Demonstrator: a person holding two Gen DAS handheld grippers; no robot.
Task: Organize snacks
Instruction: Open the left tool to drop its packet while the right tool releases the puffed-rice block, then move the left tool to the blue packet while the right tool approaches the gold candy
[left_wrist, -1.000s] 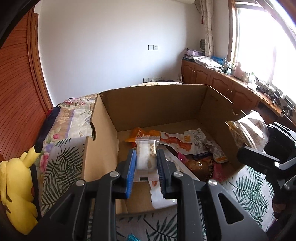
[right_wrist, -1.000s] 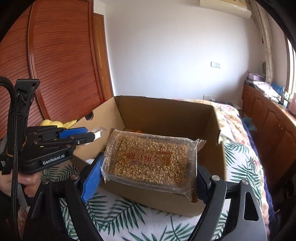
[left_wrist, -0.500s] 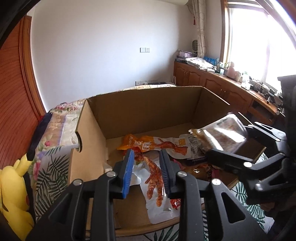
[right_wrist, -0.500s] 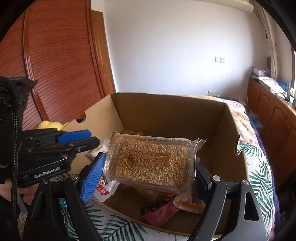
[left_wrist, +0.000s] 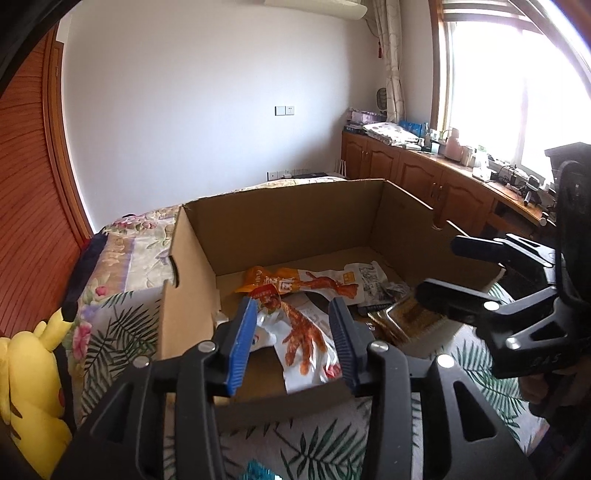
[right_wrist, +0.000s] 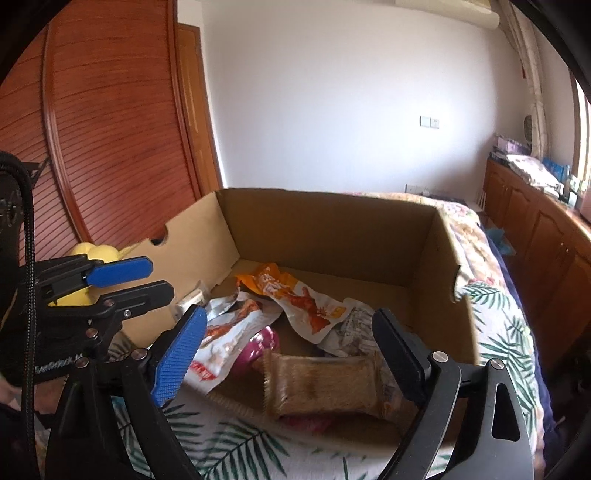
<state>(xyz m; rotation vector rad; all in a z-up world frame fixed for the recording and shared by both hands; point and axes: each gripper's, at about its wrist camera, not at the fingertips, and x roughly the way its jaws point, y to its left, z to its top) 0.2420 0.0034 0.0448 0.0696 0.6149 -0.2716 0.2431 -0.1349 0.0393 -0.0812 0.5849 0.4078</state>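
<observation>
An open cardboard box (left_wrist: 280, 225) (right_wrist: 325, 236) stands on the bed and holds several snack packets. An orange packet (left_wrist: 291, 284) (right_wrist: 295, 291) and a white chicken-feet packet (left_wrist: 303, 339) (right_wrist: 229, 343) lie inside. A clear pack of grain bars (right_wrist: 325, 384) (left_wrist: 410, 321), blurred, is at the box's near right part, free of my right gripper (right_wrist: 291, 350). That gripper is open and empty above it. My left gripper (left_wrist: 291, 339) is open and empty over the box's near left edge.
A yellow plush toy (left_wrist: 29, 384) lies left of the box. The bed has a leaf-print cover (right_wrist: 236, 446). Wooden cabinets (left_wrist: 424, 177) run along the right wall under the window. A wooden sliding door (right_wrist: 110, 129) stands at the left.
My left gripper let go of its small white packet into the box and opened wider. My right gripper moved over the box and released the grain bar pack, which dropped inside.
</observation>
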